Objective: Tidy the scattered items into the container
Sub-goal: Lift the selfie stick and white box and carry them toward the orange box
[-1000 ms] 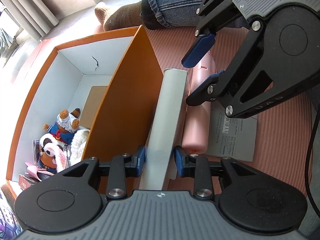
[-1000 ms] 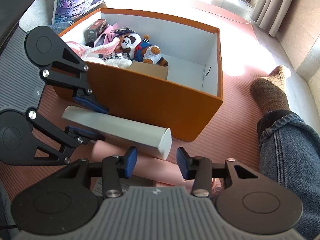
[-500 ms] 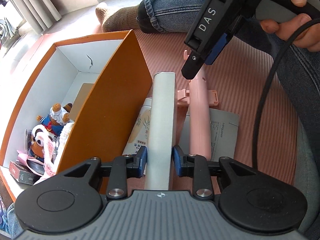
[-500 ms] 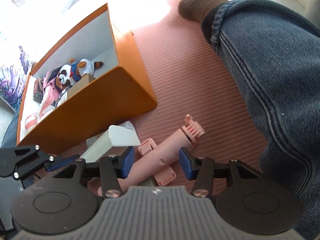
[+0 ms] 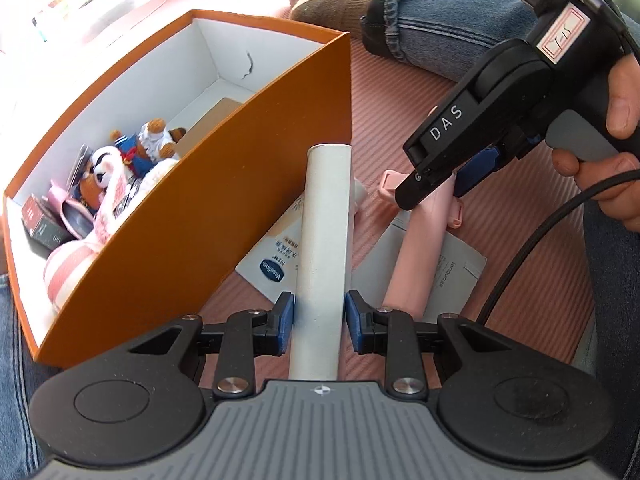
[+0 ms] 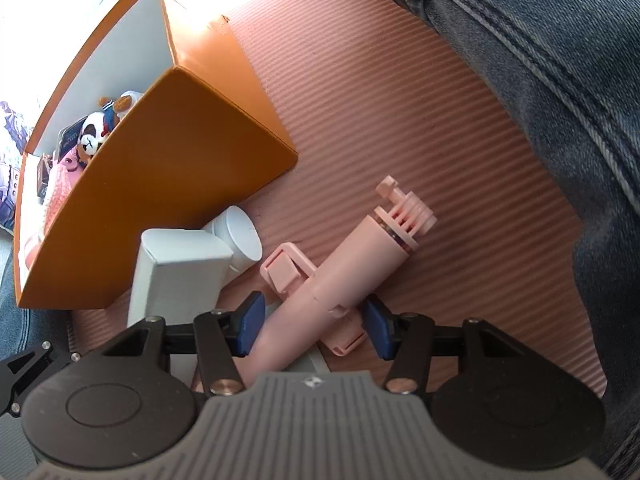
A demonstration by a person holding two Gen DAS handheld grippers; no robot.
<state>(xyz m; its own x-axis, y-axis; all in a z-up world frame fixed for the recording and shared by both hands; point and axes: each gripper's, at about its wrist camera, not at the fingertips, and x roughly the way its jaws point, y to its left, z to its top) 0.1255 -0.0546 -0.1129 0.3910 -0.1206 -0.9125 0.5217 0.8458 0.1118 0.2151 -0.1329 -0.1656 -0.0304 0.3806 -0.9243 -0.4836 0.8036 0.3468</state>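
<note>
An orange box (image 5: 224, 184) with white inside holds plush toys (image 5: 120, 160) and small items; it also shows in the right wrist view (image 6: 168, 184). My left gripper (image 5: 319, 316) is shut on a long white carton (image 5: 326, 232) beside the box wall. A pink selfie stick (image 6: 340, 276) lies on the pink mat; it also shows in the left wrist view (image 5: 424, 248). My right gripper (image 6: 312, 326) is open, its jaws either side of the stick's lower shaft, not touching. In the left wrist view the right gripper (image 5: 452, 176) hovers over the stick.
A white tube (image 5: 276, 256) and a grey leaflet (image 5: 452, 268) lie on the ribbed pink mat (image 6: 400, 120) under the carton and stick. The tube's cap (image 6: 240, 240) shows by the box. A person's jeans leg (image 6: 540, 60) and socked foot (image 5: 320, 0) border the mat.
My right gripper has swung down over the pink selfie stick, its jaws now straddling it. My left gripper has lifted the white carton slightly, uncovering the tube beneath.
</note>
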